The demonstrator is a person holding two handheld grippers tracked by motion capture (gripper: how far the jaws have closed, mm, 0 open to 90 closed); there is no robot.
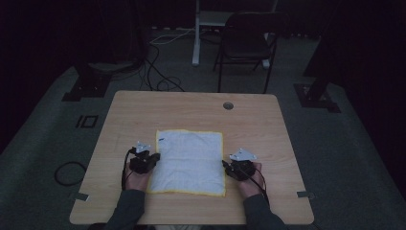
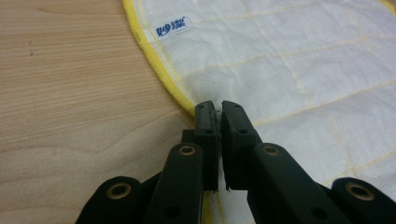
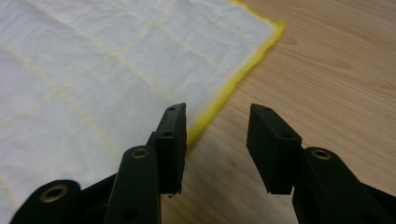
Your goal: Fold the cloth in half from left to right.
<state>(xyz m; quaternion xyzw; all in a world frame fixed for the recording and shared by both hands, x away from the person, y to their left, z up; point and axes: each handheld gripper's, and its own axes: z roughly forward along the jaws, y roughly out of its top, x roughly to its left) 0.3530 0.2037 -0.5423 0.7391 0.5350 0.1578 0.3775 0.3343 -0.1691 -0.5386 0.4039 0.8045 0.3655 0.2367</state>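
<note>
My left gripper (image 2: 217, 108) has its jaws pressed nearly together on the yellow-trimmed left edge of the cloth (image 2: 289, 60), and a small pucker of white fabric sits pinched between the tips. In the high view that gripper (image 1: 152, 158) sits at the cloth's left side, a little below its middle, with my left hand (image 1: 138, 180) behind it.

My right gripper (image 3: 218, 126) stands wide, with a clear gap between its jaws. The left jaw hangs just above the cloth's yellow border (image 3: 219, 105), and the right jaw is over bare wood; I cannot tell whether either tip touches down. From above, this gripper (image 1: 229, 167) is right beside the cloth's right edge, near the lower corner, with my right hand (image 1: 252, 181) holding it.

The cloth (image 1: 190, 162) lies flat and spread out on the near half of the bench (image 1: 143, 110), between both grippers. It is white with a faint yellow stitched grid, and a small label with blue print (image 2: 173, 26) sits near its far left corner.

Beyond the bench, a dark folding chair (image 1: 246, 40) stands on the grey floor, and cables (image 1: 160, 72) trail across the carpet at the far left.
</note>
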